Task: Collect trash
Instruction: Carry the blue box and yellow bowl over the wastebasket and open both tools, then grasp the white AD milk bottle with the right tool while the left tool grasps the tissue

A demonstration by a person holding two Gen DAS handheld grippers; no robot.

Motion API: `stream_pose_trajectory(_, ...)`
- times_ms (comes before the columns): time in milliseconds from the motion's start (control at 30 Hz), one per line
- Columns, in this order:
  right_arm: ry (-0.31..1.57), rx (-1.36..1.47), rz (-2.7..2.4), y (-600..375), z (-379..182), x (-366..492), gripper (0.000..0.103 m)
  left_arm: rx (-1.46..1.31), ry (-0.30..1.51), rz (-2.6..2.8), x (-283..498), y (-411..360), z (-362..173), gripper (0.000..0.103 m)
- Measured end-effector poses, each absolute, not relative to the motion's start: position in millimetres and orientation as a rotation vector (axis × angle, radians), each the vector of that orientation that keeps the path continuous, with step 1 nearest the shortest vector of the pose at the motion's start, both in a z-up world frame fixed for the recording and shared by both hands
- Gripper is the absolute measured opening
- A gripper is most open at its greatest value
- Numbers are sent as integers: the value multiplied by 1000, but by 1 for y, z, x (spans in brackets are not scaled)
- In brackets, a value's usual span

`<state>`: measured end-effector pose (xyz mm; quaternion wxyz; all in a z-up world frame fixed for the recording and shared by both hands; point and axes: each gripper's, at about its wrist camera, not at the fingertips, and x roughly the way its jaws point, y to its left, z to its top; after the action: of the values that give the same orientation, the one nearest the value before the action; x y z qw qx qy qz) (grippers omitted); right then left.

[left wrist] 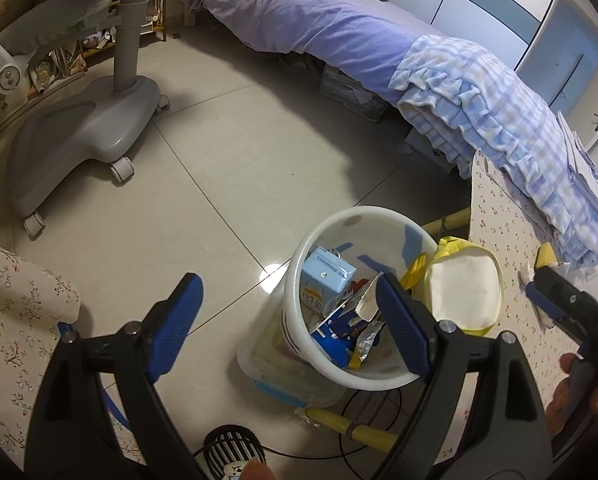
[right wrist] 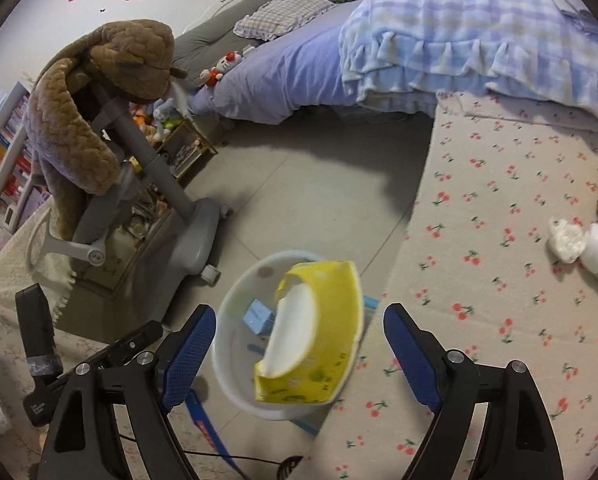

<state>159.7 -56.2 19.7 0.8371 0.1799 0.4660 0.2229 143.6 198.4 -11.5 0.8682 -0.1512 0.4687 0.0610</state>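
Dropping stage: yellow tissue box (right wrist: 311, 332) sits tilted on the rim of the white bin (right wrist: 235, 312), free of the right gripper (right wrist: 299, 344), jaws apart. Left gripper (left wrist: 291, 312) spread wide, empty, over the bin. Next, likely: fetch crumpled tissue (right wrist: 565, 238) off the cherry-print table (right wrist: 479, 280).

The white bin (left wrist: 351, 240) on the floor is my landmark: its mouth is half blocked by the yellow tissue box (right wrist: 315, 336) sitting over the rim on the side toward the cherry-print table (right wrist: 499, 280). Beyond the bin the tiled floor (left wrist: 227, 152) lies open up to the grey chair base (left wrist: 83, 136) and the bed (left wrist: 339, 32).
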Motion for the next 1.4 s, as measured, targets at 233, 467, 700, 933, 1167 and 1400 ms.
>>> stream_pose_trajectory(233,970,369,415,-79,24,154,101,-314,980,127,141,196,-10,96)
stream_pose_trajectory(467,923,265,334,-105,34,140,103,-291,994,114,142,185,-10,99)
stream_pose_trajectory(700,861,191,248,-144,40,132,103,-260,1006,73,144,163,-7,100)
stream_pose_trajectory(933,875,128,151,-189,33,143,103,-205,1013,34,154,130,-4,101)
stream_pose_trajectory(1167,931,68,72,-234,12,166,103,-184,1028,-5,167,93,-4,101)
stream_pose_trajectory(1400,1017,16,78,-252,-17,186,103,-163,1055,-40,185,56,-10,101)
